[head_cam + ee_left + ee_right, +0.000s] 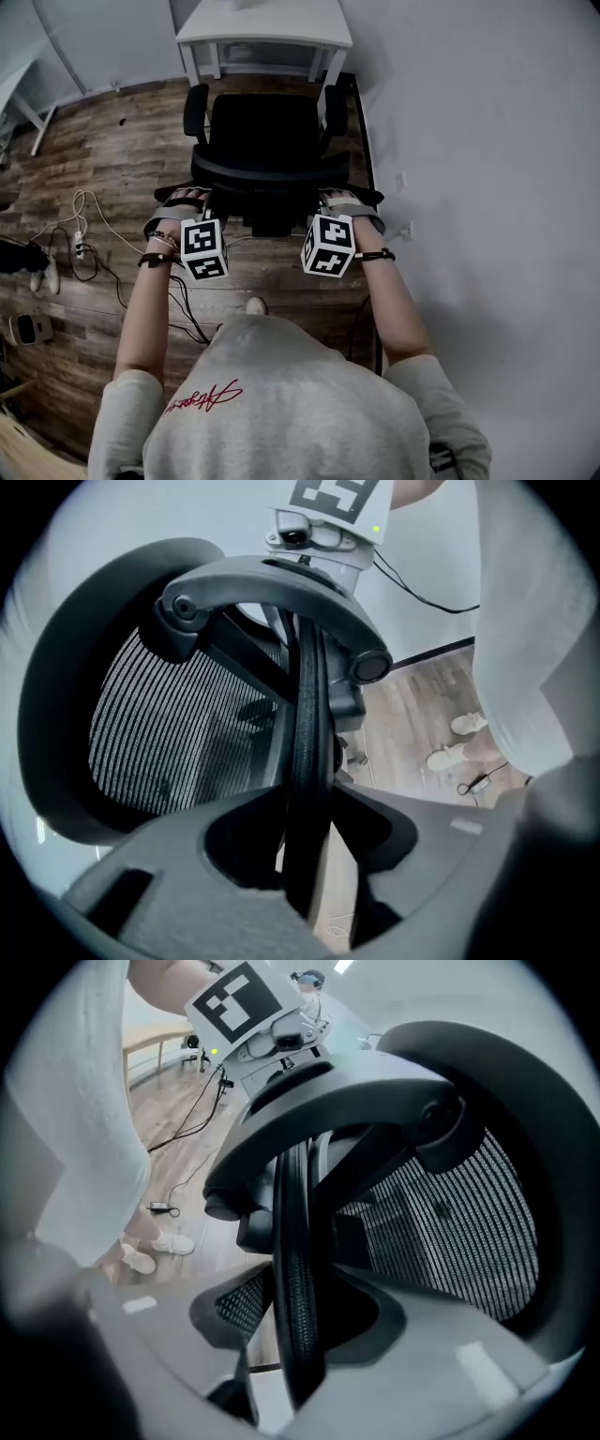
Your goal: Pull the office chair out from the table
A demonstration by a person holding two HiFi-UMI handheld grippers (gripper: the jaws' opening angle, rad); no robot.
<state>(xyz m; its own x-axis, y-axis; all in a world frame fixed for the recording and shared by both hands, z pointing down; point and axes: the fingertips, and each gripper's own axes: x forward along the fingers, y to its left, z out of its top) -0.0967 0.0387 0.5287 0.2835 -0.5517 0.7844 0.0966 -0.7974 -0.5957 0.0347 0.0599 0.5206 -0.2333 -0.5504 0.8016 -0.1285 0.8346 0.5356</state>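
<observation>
Office chair (265,141) stands in the upper centre of the head view, on the wood floor (94,159). Its seat faces the white table (265,28) at the top edge, and its armrests lie just below the table's legs. A pale wall (487,141) fills the right of that view, and loose cables (94,234) trail across the floor at centre left.

The person stands behind the chair with both arms stretched forward. The left gripper (192,199) and the right gripper (342,199) meet the top of the backrest at its two corners, and each marker cube sits just below its wrist.

In the left gripper view, the black backrest rim (305,761) runs upright through the centre of the frame, between the two jaws. The jaws are moderately spread. A strip of floor shows between the rim and the jaw at the right, and a dark gap separates it from the jaw at the left, so neither pad presses on it. The mesh back (169,742) fills the left of that frame, and a pair of pale shoes (459,742) shows at centre right.

In the right gripper view, the rim likewise stands between the jaws in the lower centre. These jaws are spread wider and clear it on both sides, with mesh visible through the left gap. Neither gripper pinches the chair.
</observation>
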